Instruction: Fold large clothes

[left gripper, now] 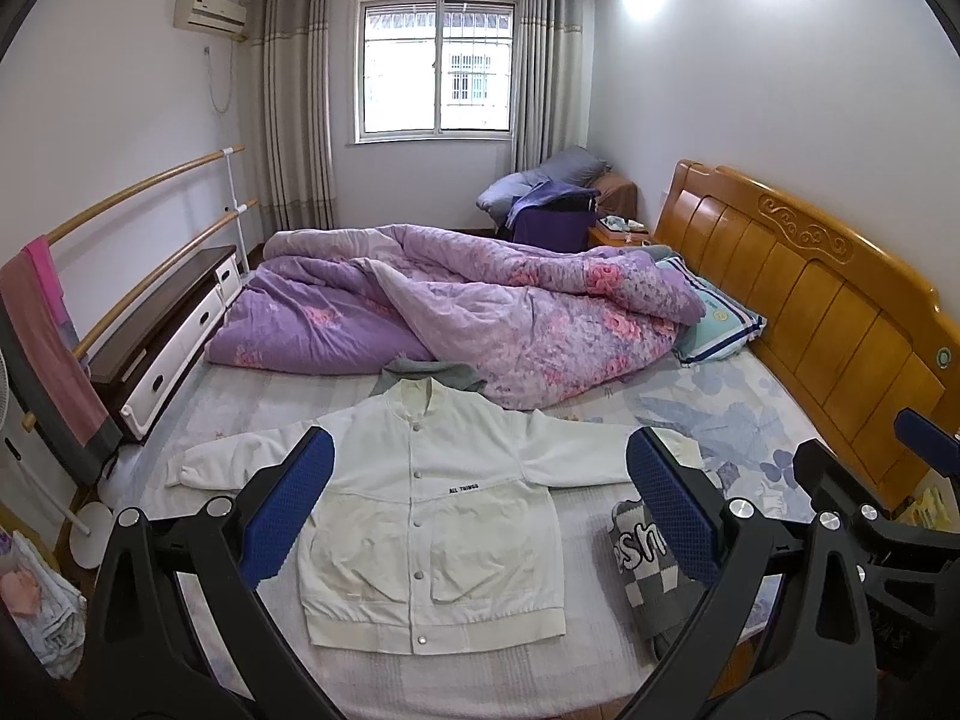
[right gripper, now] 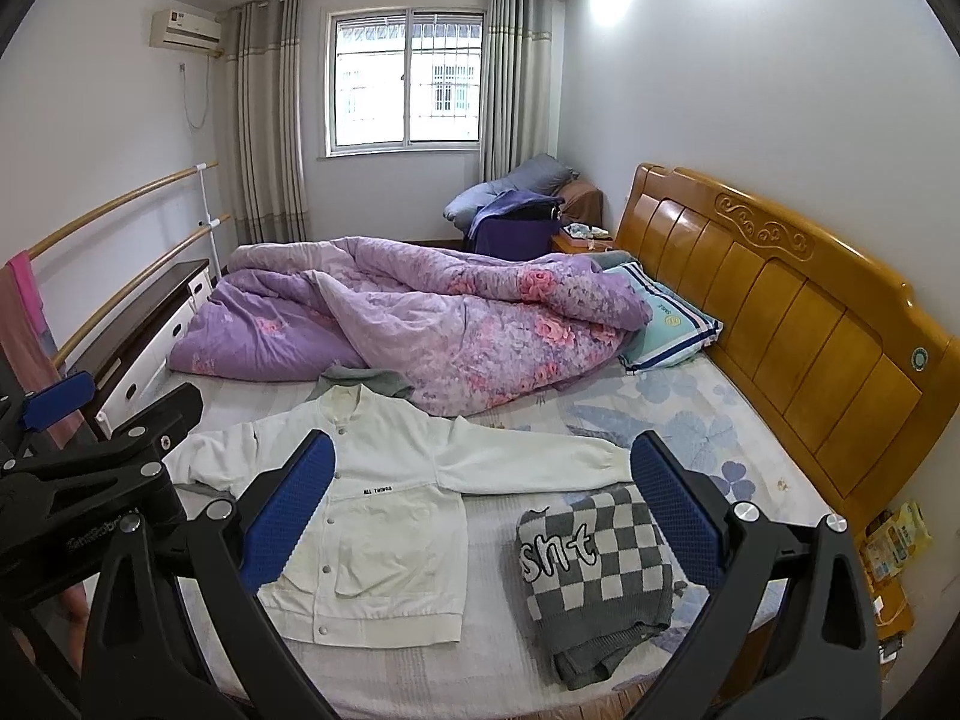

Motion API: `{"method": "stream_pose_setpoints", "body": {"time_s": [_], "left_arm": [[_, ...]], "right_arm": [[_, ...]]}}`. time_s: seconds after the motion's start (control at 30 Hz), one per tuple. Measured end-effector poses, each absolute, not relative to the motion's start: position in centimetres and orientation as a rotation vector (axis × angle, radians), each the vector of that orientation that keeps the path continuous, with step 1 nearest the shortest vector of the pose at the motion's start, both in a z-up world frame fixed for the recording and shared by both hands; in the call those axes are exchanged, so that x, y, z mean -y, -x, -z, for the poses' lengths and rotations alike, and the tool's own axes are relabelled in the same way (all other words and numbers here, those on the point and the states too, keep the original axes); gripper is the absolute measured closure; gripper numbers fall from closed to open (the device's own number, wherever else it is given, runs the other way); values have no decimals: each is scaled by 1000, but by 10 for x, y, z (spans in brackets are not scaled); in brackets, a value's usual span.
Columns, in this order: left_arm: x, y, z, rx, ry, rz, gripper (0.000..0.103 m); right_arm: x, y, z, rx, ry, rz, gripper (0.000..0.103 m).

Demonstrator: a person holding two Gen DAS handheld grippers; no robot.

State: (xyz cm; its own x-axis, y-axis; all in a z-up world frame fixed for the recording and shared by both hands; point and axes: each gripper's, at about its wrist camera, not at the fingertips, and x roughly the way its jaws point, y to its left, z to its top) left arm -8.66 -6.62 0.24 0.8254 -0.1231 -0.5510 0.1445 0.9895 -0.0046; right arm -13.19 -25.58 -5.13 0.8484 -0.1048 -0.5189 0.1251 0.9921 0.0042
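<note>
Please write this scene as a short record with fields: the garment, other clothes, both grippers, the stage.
garment: white jacket, flat on the bed, front up, snaps shut, sleeves spread
other clothes: checkered sweater, folded, to the jacket's right
left gripper: open, above the jacket, holding nothing
right gripper: open, holding nothing
stage: no fold made yet

White jacket [left gripper: 432,516], grey-checked sweater [right gripper: 594,576], purple floral quilt [left gripper: 480,312]

a home bedroom: wooden-headboard bed [left gripper: 810,312], rumpled quilt [left gripper: 468,312], curtained window [left gripper: 438,63].
</note>
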Motion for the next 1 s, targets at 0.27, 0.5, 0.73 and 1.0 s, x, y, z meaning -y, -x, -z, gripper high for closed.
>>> {"method": "stream_pose_setpoints", "body": {"time_s": [0.27,0.5,0.73,1.0], "left_arm": [[73,88,1,-570,-44,139,5],[75,88,2,-578,-37,140,5],[75,87,4,-586,-32,142,5],[75,88,4,-587,-32,141,5]], "right_arm": [[258,132,52,-542,-41,123,8],[260,131,53,-551,-44,127,8],[260,131,54,-557,-47,128,8],[260,130,55,-564,-50,127,8]]}}
